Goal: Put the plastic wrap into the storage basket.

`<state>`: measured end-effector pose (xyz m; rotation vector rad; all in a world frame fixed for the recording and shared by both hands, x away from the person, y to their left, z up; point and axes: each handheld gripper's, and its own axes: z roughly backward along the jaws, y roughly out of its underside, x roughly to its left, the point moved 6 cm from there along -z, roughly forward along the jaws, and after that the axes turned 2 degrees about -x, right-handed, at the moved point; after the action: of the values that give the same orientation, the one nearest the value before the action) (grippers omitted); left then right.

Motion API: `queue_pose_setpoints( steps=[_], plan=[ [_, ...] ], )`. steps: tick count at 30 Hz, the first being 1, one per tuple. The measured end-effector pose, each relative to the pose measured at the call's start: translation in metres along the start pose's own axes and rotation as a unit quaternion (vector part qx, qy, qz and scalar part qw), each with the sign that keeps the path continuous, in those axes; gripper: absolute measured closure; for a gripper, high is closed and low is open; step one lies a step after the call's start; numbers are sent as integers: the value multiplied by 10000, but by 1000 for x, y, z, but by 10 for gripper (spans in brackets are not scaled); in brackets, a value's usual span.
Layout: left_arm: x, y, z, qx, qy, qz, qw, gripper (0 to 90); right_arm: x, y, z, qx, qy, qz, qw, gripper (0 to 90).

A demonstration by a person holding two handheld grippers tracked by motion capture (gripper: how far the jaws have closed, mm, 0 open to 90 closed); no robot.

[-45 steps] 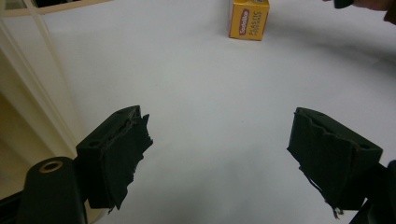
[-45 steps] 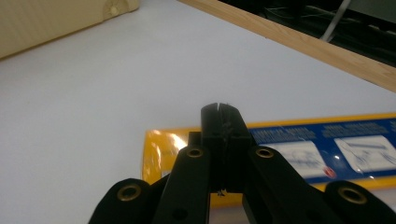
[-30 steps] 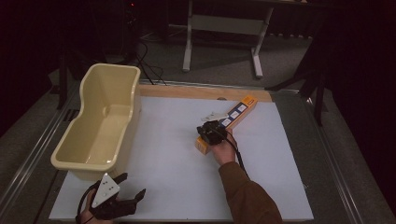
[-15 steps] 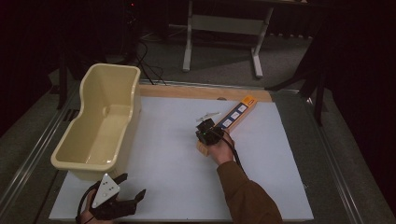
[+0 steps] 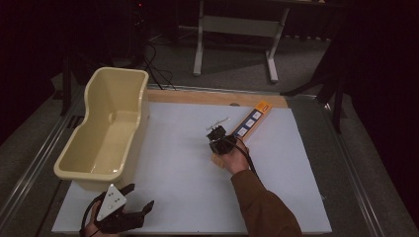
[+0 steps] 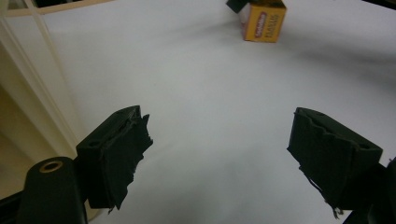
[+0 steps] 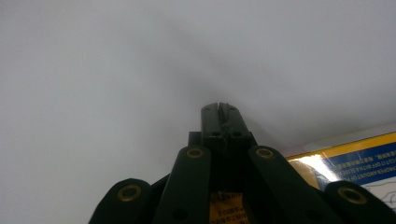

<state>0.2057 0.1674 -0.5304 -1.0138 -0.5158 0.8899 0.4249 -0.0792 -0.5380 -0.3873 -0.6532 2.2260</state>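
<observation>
The right claw [image 5: 218, 139], jaws pressed together and empty, sits beside the long orange-and-blue cardboard box [image 5: 245, 129] on the white surface [image 5: 188, 182], perhaps to nudge it; the left claw [image 6: 219, 156] rests wide open near the cream plastic tub [image 5: 101, 143].

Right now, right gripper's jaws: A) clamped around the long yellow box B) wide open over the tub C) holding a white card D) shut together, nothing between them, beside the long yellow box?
D: in the right gripper view the right gripper has its two jaws pressed together with nothing between them, and the long yellow box lies off to one side.
</observation>
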Motion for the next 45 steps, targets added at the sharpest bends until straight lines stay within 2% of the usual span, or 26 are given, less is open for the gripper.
queue_pose_setpoints(
  steps=[5, 6, 7, 9, 11, 13, 14, 16, 17, 18, 23, 25, 26, 28, 29, 31, 32, 34, 39, 41, 42, 45],
  plan=[
    [0, 0, -1, 19, -1, -1, 10000, 183, -3, 17, 13, 162, -122, 76, 9998, 900],
    [0, 0, -1, 28, -2, -10, 10000, 183, -5, 22, 16, 179, -173, 97, 9996, 900],
    [0, 0, -2, 32, -1, -3, 10000, 184, -10, 36, 26, 175, -297, 82, 9994, 900],
    [-1, 0, -2, 36, -2, -6, 10000, 184, -11, 40, 28, 172, -316, 86, 9993, 900],
    [-1, 0, -2, 40, -3, -9, 10000, 184, -18, 57, 40, 236, -365, 141, 9990, 900],
    [-1, 0, -3, 43, -3, -4, 10000, 184, -20, 61, 42, 265, -376, 134, 9989, 900],
    [-1, 1, -3, 48, -8, -8, 10000, 184, -25, 71, 49, 379, -354, 203, 9985, 900],
    [-2, 0, -3, 44, -5, -9, 10000, 184, -27, 75, 51, 434, -314, 244, 9983, 900],
    [-1, 1, -3, 42, -7, 2, 10000, 183, -35, 88, 55, 586, -169, 294, 9977, 900],
    [-1, 1, -3, 44, -4, 3, 10000, 184, -38, 92, 56, 621, -139, 293, 9975, 900],
    [-1, 1, -4, 80, -7, -9, 10000, 184, -57, 114, 66, 695, -73, 41, 9975, 900],
    [-2, 1, -5, 79, -1, -16, 10000, 183, -61, 117, 68, 736, -28, 55, 9973, 900],
    [-2, 1, -5, 78, 7, -17, 10000, 184, -67, 122, 71, 786, 30, -9, 9969, 900],
    [-2, 1, -5, 79, 6, -18, 10000, 184, -69, 123, 72, 781, 9, -46, 9969, 899],
    [-1, 1, -5, 79, 10, 2, 10000, 183, -75, 123, 77, 636, -123, -174, 9978, 891],
    [-1, 2, -6, 79, 14, 5, 10000, 184, -77, 121, 79, 556, -179, -233, 9980, 872],
    [0, 2, -6, 90, 22, 0, 10000, 184, -83, 116, 87, 319, -287, -429, 9982, 840],
    [0, 2, -7, 86, 35, 2, 10000, 184, -90, 110, 94, 117, -348, -554, 9978, 798],
    [0, 2, -8, 101, 54, -2, 9999, 183, -111, 98, 104, -83, -175, -843, 9963, 628],
    [-1, 1, -8, 103, 69, -9, 9999, 184, -115, 96, 104, -97, -116, -892, 9959, 611],
    [-1, 1, -9, 102, 75, -8, 9999, 184, -122, 92, 102, -116, -31, -993, 9950, 562],
    [-2, 0, -10, 105, 77, -11, 9999, 184, -132, 86, 98, -99, 127, -1215, 9925, 499]
  ],
)
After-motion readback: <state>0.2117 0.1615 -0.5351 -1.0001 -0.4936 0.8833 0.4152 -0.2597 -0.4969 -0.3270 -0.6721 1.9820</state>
